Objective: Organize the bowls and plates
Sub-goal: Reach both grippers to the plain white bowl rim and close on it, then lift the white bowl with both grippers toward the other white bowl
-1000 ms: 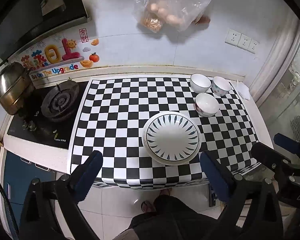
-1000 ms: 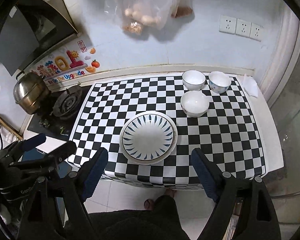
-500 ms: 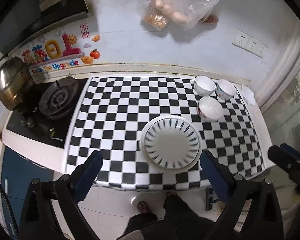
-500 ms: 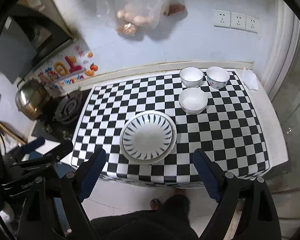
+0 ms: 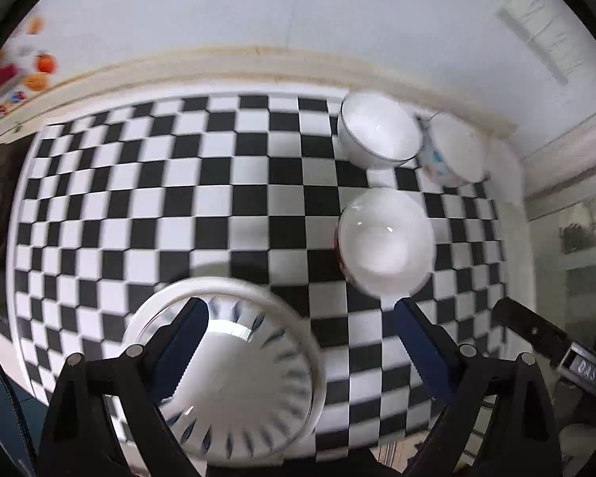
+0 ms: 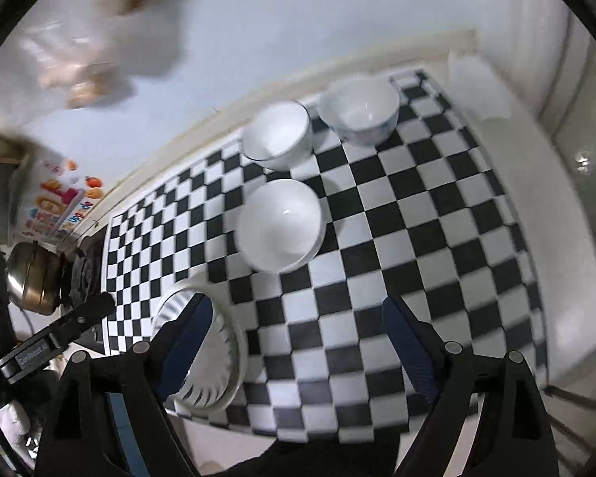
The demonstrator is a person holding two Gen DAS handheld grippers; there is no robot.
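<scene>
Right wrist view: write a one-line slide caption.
Open right gripper, jaws closing on nothing, above a checkered mat with three bowls and a striped plate.

A black-and-white checkered mat (image 6: pixel 417 238) covers the counter (image 6: pixel 556 238). At the left edge of the right wrist view sit a metal pot (image 6: pixel 35 278) and a gas burner (image 6: pixel 85 274); above them, colourful wall stickers (image 6: pixel 59 202). A blurred plastic bag (image 6: pixel 99 39) hangs upper left.
</scene>
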